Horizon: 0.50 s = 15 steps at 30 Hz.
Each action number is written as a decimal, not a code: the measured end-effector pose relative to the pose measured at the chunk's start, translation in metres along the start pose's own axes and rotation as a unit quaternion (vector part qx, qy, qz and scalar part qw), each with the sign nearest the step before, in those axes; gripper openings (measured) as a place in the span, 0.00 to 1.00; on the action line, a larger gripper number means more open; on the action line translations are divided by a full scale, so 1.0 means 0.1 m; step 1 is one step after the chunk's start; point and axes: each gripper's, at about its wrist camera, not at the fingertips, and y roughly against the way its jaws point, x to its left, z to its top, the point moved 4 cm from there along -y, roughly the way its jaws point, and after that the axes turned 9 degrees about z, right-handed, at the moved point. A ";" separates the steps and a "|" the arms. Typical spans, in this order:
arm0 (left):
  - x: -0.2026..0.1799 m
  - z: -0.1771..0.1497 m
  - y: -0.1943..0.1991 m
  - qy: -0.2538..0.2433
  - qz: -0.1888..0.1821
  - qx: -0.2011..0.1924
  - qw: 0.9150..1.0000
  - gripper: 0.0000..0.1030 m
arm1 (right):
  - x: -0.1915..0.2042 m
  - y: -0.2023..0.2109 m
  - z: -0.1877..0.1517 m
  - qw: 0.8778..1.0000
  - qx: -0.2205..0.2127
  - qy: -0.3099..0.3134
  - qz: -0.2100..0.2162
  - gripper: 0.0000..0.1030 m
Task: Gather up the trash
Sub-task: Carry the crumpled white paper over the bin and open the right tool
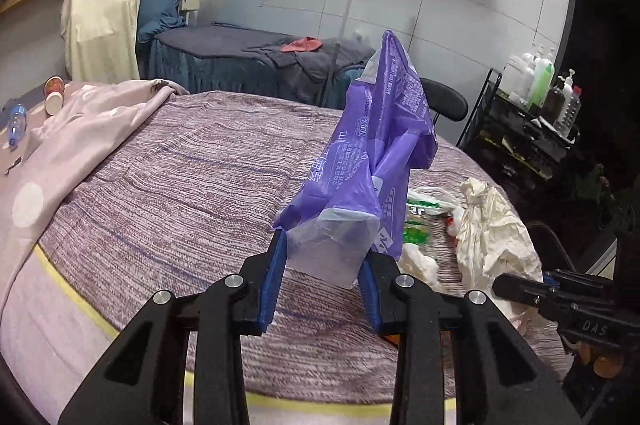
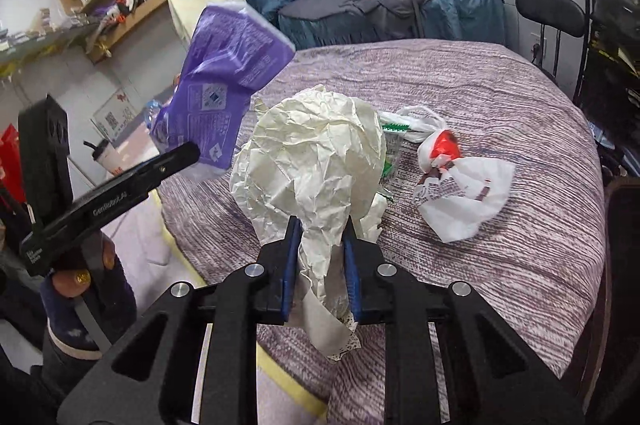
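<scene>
A purple plastic wrapper (image 1: 372,153) with white print stands up from my left gripper (image 1: 324,253), whose blue pads are shut on its pale lower end, above the striped purple bedspread (image 1: 180,185). The right wrist view shows the same wrapper (image 2: 224,73) lifted at the left, with the left gripper (image 2: 188,153) seen from the side. My right gripper (image 2: 321,225) is shut on a big wad of crumpled cream paper (image 2: 320,149), held just above the bed. Behind it lie a knotted white-and-red plastic bag (image 2: 460,185) and a green-printed clear bag (image 2: 394,141).
A pink blanket (image 1: 80,129) covers the bed's left side, with paper cups (image 1: 54,97) and a water bottle (image 1: 16,123) beyond it. A black chair (image 2: 550,13) and a black cart of bottles (image 1: 536,105) stand at the far right. A second bed (image 1: 248,61) sits behind.
</scene>
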 end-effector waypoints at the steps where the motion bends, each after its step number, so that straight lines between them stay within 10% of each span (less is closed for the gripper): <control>1: -0.01 -0.01 0.03 -0.001 -0.002 -0.001 1.000 0.33 | -0.01 0.06 0.00 1.000 -0.007 -0.002 -0.001 0.21; 15: -0.51 -0.26 0.28 -0.014 -0.055 0.000 0.998 0.33 | -0.29 0.85 -0.18 0.996 -0.073 -0.049 -0.019 0.21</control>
